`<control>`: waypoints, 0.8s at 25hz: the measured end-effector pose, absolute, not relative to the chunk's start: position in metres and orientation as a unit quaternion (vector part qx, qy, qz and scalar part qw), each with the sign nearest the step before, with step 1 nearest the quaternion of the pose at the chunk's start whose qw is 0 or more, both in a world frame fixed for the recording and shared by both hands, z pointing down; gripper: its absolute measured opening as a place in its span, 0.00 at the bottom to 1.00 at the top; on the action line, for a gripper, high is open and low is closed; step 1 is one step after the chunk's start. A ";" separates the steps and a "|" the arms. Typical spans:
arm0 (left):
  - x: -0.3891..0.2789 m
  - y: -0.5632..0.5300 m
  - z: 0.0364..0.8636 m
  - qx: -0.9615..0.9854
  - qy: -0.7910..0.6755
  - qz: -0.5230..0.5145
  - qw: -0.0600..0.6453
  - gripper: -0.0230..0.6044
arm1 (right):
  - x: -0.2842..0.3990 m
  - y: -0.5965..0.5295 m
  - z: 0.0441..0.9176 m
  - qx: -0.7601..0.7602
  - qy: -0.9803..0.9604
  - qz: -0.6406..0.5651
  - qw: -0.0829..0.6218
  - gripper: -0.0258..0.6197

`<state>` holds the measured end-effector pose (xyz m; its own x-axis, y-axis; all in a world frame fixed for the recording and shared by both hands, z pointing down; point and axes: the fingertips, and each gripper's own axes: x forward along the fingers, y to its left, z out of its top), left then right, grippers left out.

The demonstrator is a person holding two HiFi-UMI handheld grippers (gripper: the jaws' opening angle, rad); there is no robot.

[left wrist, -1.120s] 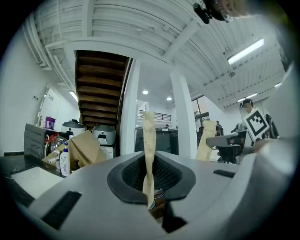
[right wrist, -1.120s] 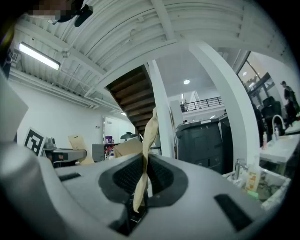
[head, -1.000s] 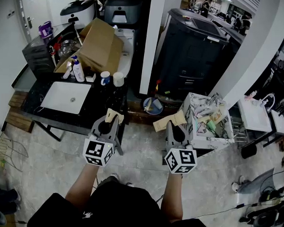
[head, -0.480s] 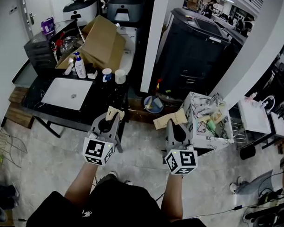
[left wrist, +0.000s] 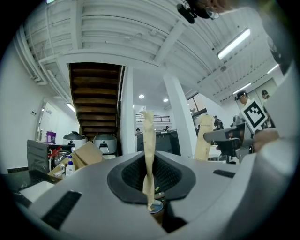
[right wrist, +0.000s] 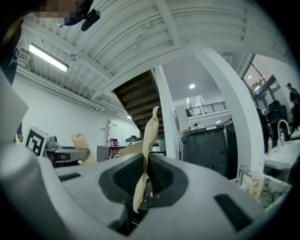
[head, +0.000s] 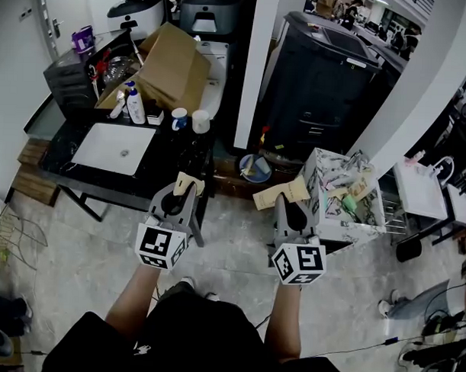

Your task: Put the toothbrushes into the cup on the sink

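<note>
Head view, shifts since the earlier pictures:
- sink (head: 104,150): now slightly higher and further right in frame.
- cups (head: 200,121): likewise up and right.
- box (head: 176,65): nearer the top edge.
- floor bowl (head: 256,168): slightly up and right.

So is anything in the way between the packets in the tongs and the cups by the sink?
Nothing visible. Both the left tongs and right tongs grip tan packets, and only dark counter lies between them and the two cups.
</note>
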<state>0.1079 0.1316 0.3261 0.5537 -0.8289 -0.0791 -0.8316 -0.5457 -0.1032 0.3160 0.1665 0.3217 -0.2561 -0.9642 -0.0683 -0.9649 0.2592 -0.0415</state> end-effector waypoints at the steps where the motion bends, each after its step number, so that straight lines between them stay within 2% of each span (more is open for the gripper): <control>1: 0.106 0.132 0.327 -0.878 0.474 0.010 0.064 0.08 | 0.315 0.166 0.322 -0.608 0.793 0.003 0.040 0.08; 20: 0.056 0.139 0.332 -0.863 0.501 0.002 0.061 0.08 | 0.269 0.160 0.327 -0.584 0.811 -0.004 0.039 0.08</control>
<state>0.0563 0.1390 0.3321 0.4973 -0.8653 -0.0637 -0.8657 -0.4899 -0.1031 0.2694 0.1600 0.3268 -0.3154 -0.9471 -0.0598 -0.9465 0.3185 -0.0518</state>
